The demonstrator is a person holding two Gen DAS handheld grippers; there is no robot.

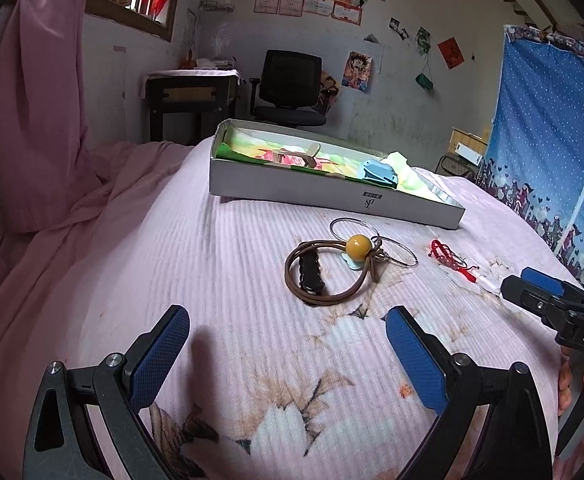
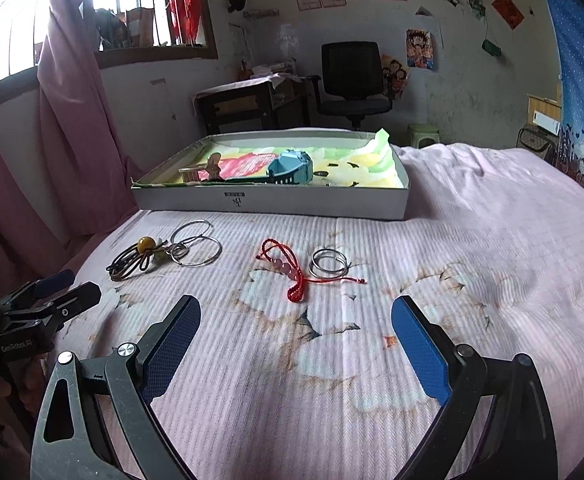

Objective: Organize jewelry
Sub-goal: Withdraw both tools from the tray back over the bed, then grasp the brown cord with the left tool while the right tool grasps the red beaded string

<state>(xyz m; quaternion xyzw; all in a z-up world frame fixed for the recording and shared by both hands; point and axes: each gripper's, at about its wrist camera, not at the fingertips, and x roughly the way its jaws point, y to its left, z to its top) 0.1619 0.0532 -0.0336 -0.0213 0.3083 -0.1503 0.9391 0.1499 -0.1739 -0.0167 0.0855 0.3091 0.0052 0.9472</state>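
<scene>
Blue-padded fingers of the left gripper (image 1: 288, 356) are seen spread wide above the bedspread (image 1: 252, 380), with nothing held between them. Likewise the right gripper (image 2: 295, 344) is held wide open and empty over the same pink ribbed bedspread, which is printed with pale flowers.

Beyond the left gripper, a brown cord necklace (image 1: 323, 276) is laid in a coiled loop, its long axis running roughly from the near side toward the box; a yellow bead (image 1: 358, 245) is strung at its far end, and a dark strap-like piece (image 1: 311, 276) lies inside the loop. Thin wire hoops (image 1: 375, 240) are laid touching the bead's far side. A red string bracelet (image 2: 292, 268) with pink beads is stretched toward the middle of the bed, its long axis slanted from the far left to the near right, and its loose tail is trailed out to the right. Two silver rings (image 2: 329, 264) are stacked just beside it, on its right, over the tail.

A shallow white box (image 2: 272, 204) is set across the far part of the bed, its long side turned to the cameras; a blue object (image 2: 292, 166) and a wooden piece (image 2: 208, 170) are kept in it on coloured paper.

Behind the bed, a black office chair (image 2: 351, 76), a dark desk (image 2: 240, 108), pink curtains (image 2: 68, 100), a barred window and a wall hung with certificates and pictures are seen.
</scene>
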